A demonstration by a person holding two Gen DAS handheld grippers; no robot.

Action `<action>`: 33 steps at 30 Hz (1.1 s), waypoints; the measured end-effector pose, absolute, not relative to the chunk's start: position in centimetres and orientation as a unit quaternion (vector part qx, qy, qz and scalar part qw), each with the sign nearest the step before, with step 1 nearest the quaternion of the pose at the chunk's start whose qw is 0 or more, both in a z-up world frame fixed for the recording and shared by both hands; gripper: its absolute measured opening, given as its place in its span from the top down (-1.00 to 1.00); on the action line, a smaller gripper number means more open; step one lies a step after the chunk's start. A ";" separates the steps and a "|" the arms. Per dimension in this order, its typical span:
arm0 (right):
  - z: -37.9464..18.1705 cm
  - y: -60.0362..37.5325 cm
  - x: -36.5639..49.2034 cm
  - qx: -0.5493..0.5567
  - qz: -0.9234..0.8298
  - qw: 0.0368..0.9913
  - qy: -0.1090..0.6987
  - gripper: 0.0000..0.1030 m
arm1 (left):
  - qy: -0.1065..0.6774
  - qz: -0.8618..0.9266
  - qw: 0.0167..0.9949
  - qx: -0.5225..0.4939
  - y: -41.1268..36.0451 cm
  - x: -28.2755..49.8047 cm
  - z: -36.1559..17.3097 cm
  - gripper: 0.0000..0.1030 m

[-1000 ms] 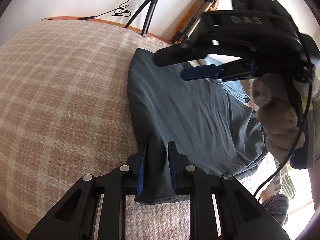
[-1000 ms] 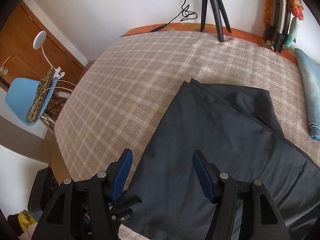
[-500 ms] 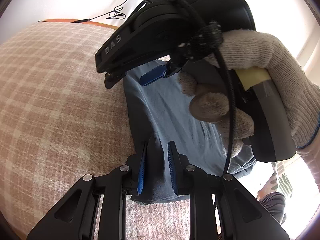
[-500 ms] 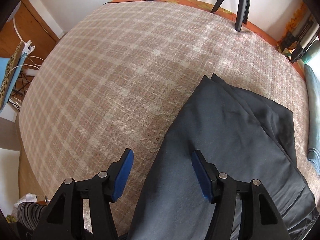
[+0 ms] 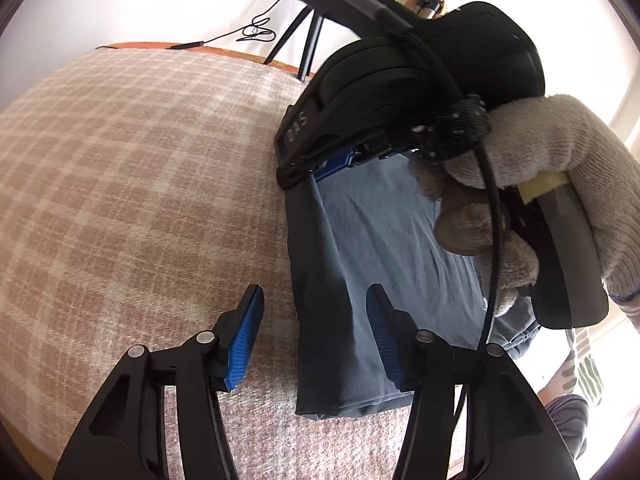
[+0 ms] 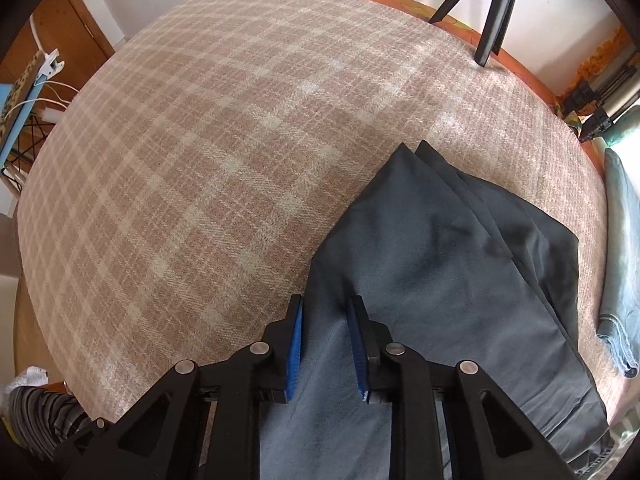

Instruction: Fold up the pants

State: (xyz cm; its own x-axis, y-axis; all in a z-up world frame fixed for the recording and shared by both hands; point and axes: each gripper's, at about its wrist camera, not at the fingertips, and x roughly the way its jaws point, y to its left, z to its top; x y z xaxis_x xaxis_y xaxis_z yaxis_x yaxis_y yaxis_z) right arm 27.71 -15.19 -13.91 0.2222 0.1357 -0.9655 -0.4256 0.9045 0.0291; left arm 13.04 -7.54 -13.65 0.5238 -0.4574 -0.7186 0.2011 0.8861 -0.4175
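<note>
The left gripper (image 5: pixel 316 340), which was pinching the near edge of the pants (image 5: pixel 384 264) at the bottom centre of the left wrist view, is now opening, its blue pads spread to either side of the fabric edge. The right gripper (image 6: pixel 326 350) is closing on the left edge of the pants low in the right wrist view, after standing wide. In the left wrist view it is now filling the upper right, a gloved hand (image 5: pixel 560 168) gripping it.
</note>
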 end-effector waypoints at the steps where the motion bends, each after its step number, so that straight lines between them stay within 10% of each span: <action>1: -13.8 -15.8 27.6 -0.112 0.183 0.775 0.595 0.72 | 0.452 -0.194 0.858 -0.148 -7.5 13.2 -13.9 -0.01; 10: -11.9 -20.0 26.7 -0.023 0.191 0.800 0.569 0.96 | 0.444 -0.226 0.854 -0.152 -8.7 13.3 -13.8 0.85; 33: -6.6 -37.0 22.7 0.112 0.162 0.852 0.484 0.99 | 0.384 -0.352 0.850 -0.076 -23.1 10.9 -7.7 0.89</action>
